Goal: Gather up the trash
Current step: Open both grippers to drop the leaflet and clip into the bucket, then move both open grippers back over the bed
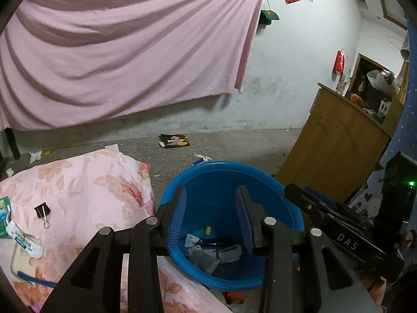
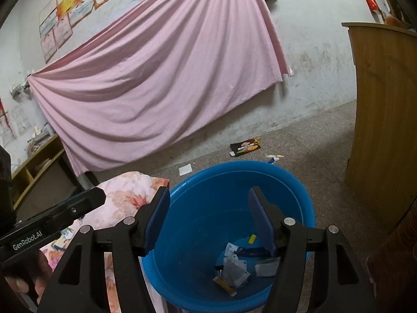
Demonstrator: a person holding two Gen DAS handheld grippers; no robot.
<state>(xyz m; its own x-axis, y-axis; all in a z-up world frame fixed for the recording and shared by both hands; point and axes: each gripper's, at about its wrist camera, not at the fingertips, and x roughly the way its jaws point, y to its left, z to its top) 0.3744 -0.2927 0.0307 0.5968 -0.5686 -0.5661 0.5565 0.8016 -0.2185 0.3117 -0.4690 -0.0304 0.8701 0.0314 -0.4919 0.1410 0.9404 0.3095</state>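
A blue plastic bucket (image 1: pixel 271 182) (image 2: pixel 297 190) stands on the floor beside a floral quilt and holds several scraps: grey sachets (image 1: pixel 203 257) (image 2: pixel 235 270), a yellow piece (image 2: pixel 252 239) and a dark pen. Both grippers hover over its mouth. My left gripper (image 1: pixel 211 198) is open with nothing between its blue pads. My right gripper (image 2: pixel 208 198) is open and empty too. On the quilt (image 1: pixel 86 182) lie a black binder clip (image 1: pixel 43 212), a white sachet (image 1: pixel 24 240) and a green packet (image 1: pixel 4 216).
A black snack wrapper (image 1: pixel 174 140) (image 2: pixel 245 146), white paper scraps (image 2: pixel 185 169) and small litter lie on the concrete floor. A wooden cabinet (image 1: pixel 336 140) (image 2: pixel 383 130) stands right. A pink sheet (image 1: pixel 117 52) hangs on the wall. A low shelf (image 2: pixel 34 164) sits left.
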